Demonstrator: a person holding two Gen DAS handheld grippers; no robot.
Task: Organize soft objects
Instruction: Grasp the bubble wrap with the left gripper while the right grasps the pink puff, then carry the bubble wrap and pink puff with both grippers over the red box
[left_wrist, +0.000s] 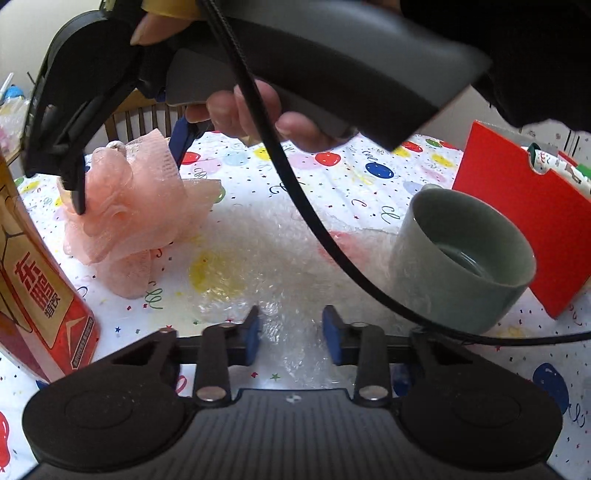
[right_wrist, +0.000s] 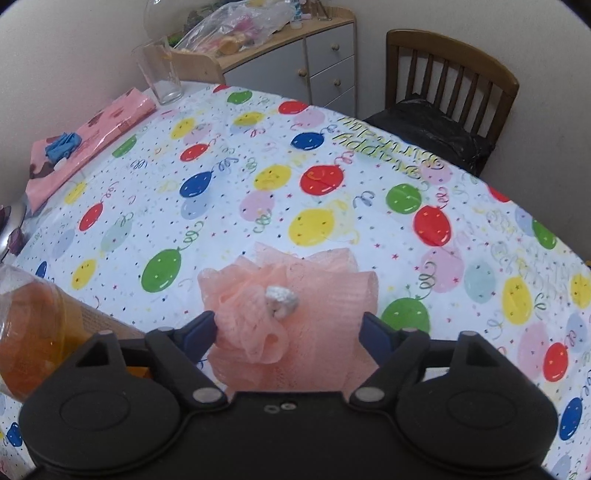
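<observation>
1. On the worktop, under a balloon-print cloth, a pink mesh bath pouf is found near the front edge, just beside a bottle of orange drink.
2. Right claw: jaws are set fairly wide and placed on either side of the pouf. The left pad appears to touch the mesh; the right pad looks just clear of it. No firm grip is shown yet.
3. Left claw: jaws are drawn narrow over a sheet of clear bubble wrap lying flat on the cloth. Whether the film is pinched between the pads cannot be told.
4. Neighbouring items, left wrist view: a grey-green mug resting on the bubble wrap's far side, a red card box behind it, and a red and gold carton at the near left.
5. Step in hand, as judged: the pouf is to be gripped by the right claw for sorting.
6. Handling notes:
   - The pads should be closed across the dense middle, near the white knot, not on loose outer frills, which would slip or stretch.
   - Closure should be taken well in, since the mesh will compress a good deal before it holds.
   - A straight upward lift is advised, so the bottle is not brushed.
   - The bubble wrap should be drawn clear gently, so that the mug on it is not upset.
</observation>
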